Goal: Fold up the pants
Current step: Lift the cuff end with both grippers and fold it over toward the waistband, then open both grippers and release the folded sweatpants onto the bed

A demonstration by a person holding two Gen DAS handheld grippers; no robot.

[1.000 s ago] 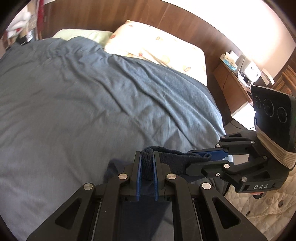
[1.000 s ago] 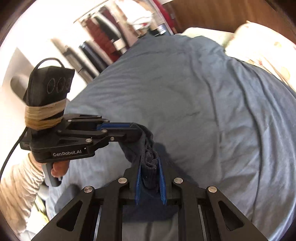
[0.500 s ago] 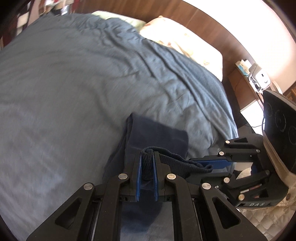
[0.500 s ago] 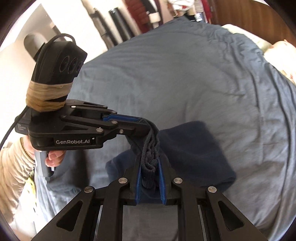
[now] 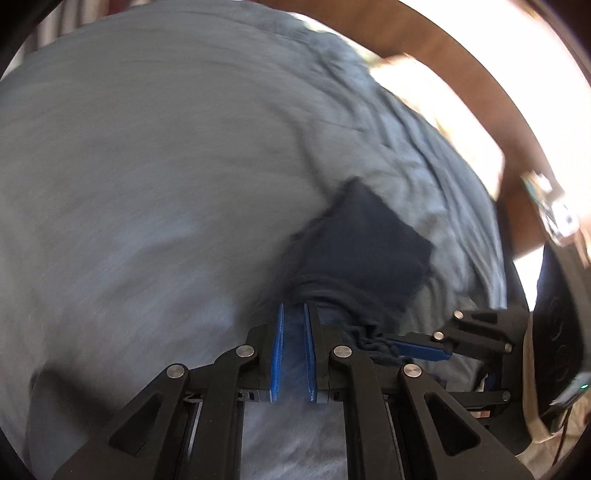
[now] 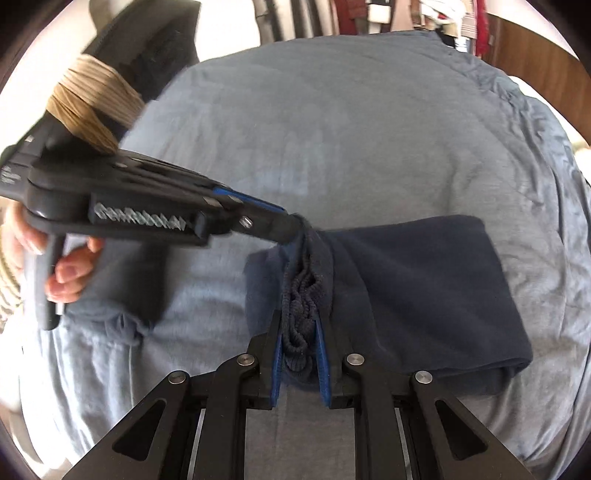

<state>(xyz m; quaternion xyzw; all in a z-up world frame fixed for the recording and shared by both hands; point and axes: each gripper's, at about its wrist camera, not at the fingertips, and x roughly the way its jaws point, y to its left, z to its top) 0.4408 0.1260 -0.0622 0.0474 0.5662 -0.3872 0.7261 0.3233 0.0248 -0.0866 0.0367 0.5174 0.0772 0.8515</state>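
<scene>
Dark navy pants lie folded on the blue-grey duvet, and their ribbed waistband is lifted off it at the near end. My right gripper is shut on that waistband, which is bunched between the blue pads. My left gripper comes in from the left, and its tip pinches the same waistband just beyond. The left wrist view is blurred. There my left gripper has narrow jaws at the edge of the pants, and my right gripper grips the waistband beside it.
The duvet covers the whole bed. A wooden headboard, a pillow and a nightstand lie beyond the pants. Hanging clothes are past the bed's far side. A person's hand holds the left gripper's handle.
Both grippers have come down towards the bed while still holding the waistband, and both views have rolled. The pants now lie spread on the duvet with much more of them showing.
</scene>
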